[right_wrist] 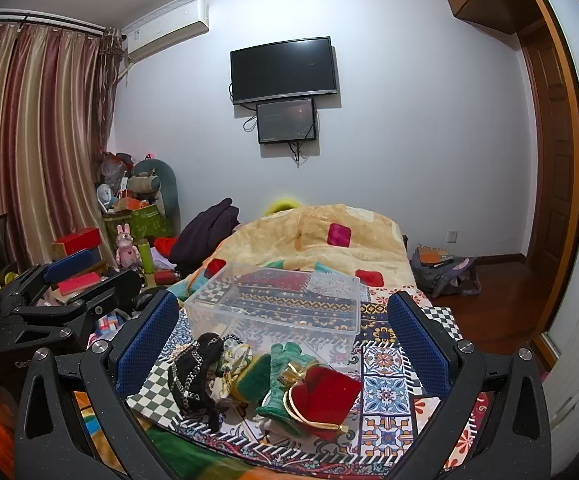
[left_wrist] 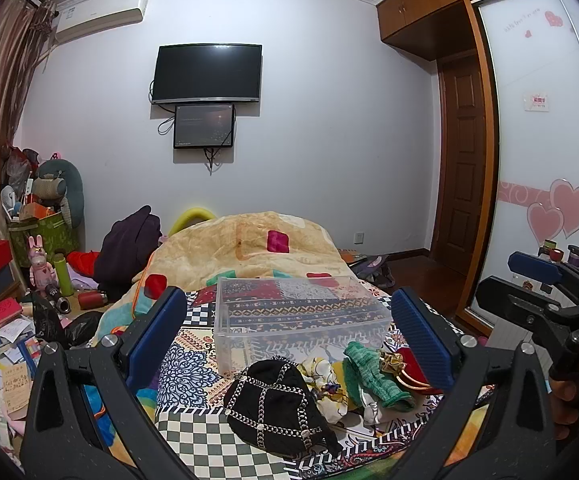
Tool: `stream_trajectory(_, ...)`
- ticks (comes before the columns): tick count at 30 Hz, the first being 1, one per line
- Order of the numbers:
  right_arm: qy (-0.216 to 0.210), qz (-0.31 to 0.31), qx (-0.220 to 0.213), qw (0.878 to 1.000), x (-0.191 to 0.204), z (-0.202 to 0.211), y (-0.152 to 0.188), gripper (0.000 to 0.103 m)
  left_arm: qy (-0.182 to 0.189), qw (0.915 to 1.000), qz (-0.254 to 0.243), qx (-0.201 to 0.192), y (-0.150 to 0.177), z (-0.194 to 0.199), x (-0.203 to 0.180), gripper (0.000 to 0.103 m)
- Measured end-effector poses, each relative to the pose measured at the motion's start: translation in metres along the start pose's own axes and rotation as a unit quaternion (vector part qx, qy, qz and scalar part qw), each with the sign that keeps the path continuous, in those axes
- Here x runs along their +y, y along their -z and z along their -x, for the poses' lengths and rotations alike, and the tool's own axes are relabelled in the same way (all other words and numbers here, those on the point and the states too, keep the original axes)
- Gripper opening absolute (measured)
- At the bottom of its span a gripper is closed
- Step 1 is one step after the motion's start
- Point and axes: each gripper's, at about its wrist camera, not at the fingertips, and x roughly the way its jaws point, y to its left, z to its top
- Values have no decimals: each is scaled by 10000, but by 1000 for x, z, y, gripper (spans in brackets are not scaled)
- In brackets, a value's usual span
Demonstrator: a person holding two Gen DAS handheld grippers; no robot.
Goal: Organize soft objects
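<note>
Fingers of both grippers spread wide, empty; soft pile [left_wrist: 321,384] partly hides red pouch [right_wrist: 325,400].

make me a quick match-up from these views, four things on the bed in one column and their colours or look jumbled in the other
Things:
1. storage box
2. hat with chains
3. knitted piece
4. velvet pouch

Colours or look:
a. red
b. clear plastic
c. green
d. black

Pairs: 1-b, 2-d, 3-c, 4-a
</note>
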Motion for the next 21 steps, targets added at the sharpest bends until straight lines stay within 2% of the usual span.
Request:
stream_trajectory(11,-16,-3,63,10000,-1,-3,2,103,-6,10000,21,57,4,-3,-1,103)
stream_trajectory(21,-3,-297,609,9977,-23,-31,19,103,148,9962,214,835,28,-43,8,103)
